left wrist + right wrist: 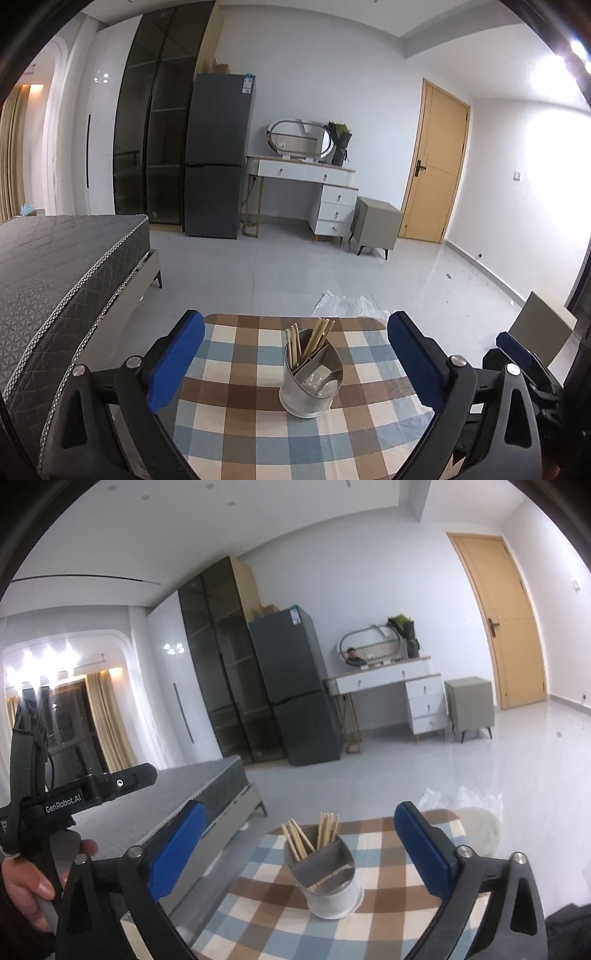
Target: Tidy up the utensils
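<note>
Even indoor lighting; lamp glare point(554, 70) flared at two o'clock, bright ceiling lights point(48, 657) bloomed at nine o'clock. Fisheye bending and dark vignetting marked the edges.

Your counter point(236, 417) wears a checked cloth of blue, brown and cream squares. On it stands one metal utensil holder point(309, 384), upright, with chopsticks point(317, 338) in its compartments.

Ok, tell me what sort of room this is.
Probably a bedroom or studio flat: a mattress on a bed frame, a vanity desk with an oval mirror, and a grey fridge beside a dark glass-door cabinet.
</note>
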Demonstrator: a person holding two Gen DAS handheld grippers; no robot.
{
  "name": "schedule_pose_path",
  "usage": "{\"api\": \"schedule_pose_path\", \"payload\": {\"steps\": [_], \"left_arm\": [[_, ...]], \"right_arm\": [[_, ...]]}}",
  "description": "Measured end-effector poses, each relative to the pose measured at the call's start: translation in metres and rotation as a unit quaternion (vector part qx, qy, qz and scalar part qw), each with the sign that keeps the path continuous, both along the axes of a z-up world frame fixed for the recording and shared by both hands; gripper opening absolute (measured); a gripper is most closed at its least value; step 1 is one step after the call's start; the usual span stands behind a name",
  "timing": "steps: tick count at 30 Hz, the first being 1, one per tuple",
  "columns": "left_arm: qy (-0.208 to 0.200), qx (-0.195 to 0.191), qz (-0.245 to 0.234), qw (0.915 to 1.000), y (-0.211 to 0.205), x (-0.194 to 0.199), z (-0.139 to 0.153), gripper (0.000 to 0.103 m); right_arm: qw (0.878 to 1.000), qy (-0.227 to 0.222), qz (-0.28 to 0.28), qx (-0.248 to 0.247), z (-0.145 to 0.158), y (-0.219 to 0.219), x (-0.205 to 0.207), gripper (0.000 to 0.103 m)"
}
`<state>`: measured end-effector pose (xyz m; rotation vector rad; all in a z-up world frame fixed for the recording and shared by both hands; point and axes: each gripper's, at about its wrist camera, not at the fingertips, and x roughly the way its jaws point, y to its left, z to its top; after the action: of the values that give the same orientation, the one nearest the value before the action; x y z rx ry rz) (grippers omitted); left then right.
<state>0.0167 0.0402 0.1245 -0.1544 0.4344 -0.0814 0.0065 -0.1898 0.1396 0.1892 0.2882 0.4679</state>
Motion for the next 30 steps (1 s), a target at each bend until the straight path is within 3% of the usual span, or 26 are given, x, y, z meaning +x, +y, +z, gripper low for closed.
{"api": "schedule_pose_path", "payload": {"steps": [6, 12, 22, 30], "left_arm": [[-0.036, 0.007, 0.016, 0.9992, 0.0, -0.019, -0.004, 0.102], [-0.055, 0.015, 0.026, 0.998, 0.0, -0.027, -0.015, 0.102], [-0.064, 0.015, 0.041, 0.997, 0.007, -0.04, -0.043, 0.102], [-0.063, 0.025, 0.064, 0.9956, 0.005, -0.043, -0.071, 0.102]], "right_arm": [[1.0, -0.029, -0.008, -0.009, -0.008, -0.001, -0.026, 0.103], [1.0, -0.019, -0.011, -0.014, -0.024, -0.003, -0.039, 0.103], [0.998, -0.048, -0.021, -0.034, -0.052, 0.003, -0.061, 0.103], [0.998, -0.038, -0.025, -0.046, -0.076, 0.007, -0.065, 0.103]]}}
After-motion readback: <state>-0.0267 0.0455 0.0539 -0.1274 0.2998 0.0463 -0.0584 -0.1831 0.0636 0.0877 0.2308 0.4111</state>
